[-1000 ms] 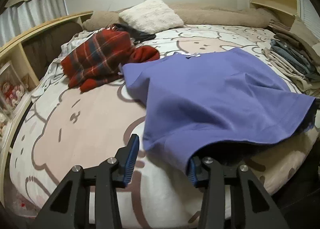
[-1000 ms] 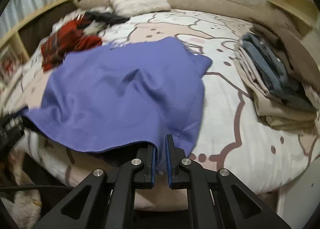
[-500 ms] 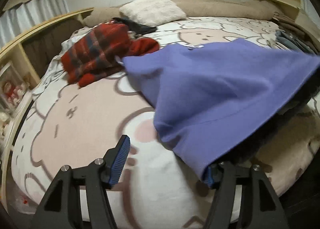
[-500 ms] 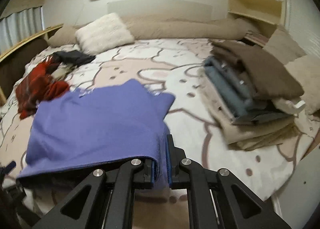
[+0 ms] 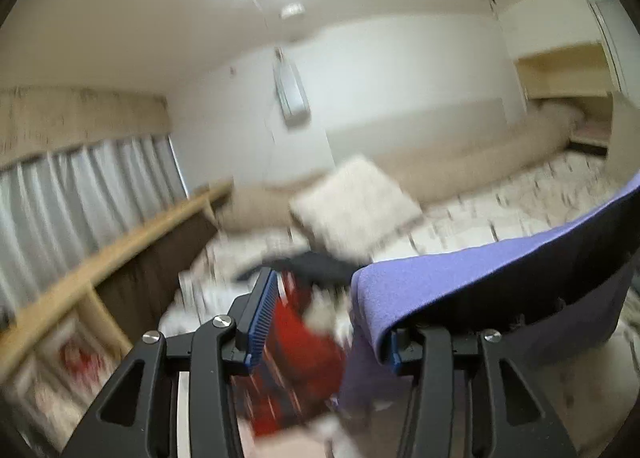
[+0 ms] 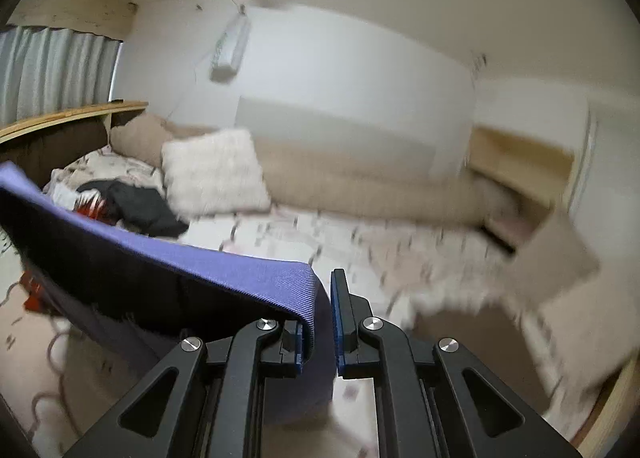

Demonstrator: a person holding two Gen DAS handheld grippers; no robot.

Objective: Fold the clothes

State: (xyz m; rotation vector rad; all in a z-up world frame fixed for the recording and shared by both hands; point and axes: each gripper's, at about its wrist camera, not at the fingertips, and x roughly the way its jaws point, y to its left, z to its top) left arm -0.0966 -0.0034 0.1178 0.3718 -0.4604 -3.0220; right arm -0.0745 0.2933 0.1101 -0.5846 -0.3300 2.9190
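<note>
Two grippers hold up one purple garment of ribbed knit fabric (image 6: 248, 274), and its edge stretches between them like a soft band above the bed with the cream cartoon-print cover (image 6: 360, 242). The cloth looks thick and matte, with fine diagonal ribs near the right gripper (image 6: 322, 322).

The right gripper has black angular arms and blue ridged pads. Its jaws stand almost together and they pinch a corner of the purple garment, which hangs down between the pads.

The left gripper (image 5: 326, 322) is about half open and its jaws are closing. The purple garment (image 5: 460, 286) is draped over its right finger and covers most of that pad. The left blue pad (image 5: 262, 316) stands free with a clear gap to the cloth, so the pads do not press on the fabric from both sides.

Both grippers are raised above the bed and point nearly level, a little downward, toward the far wall.

Behind the purple garment, on the bed, lies a red plaid cloth (image 5: 292, 342), blurred, and beside it a dark crumpled piece of clothing (image 6: 140, 209). Farther behind them a square fluffy white pillow (image 6: 212, 177) leans on a long beige bolster cushion (image 6: 360, 185). A curved wooden shelf (image 5: 100, 262) runs along the left of the bed, under grey pleated curtains (image 5: 80, 193).
</note>
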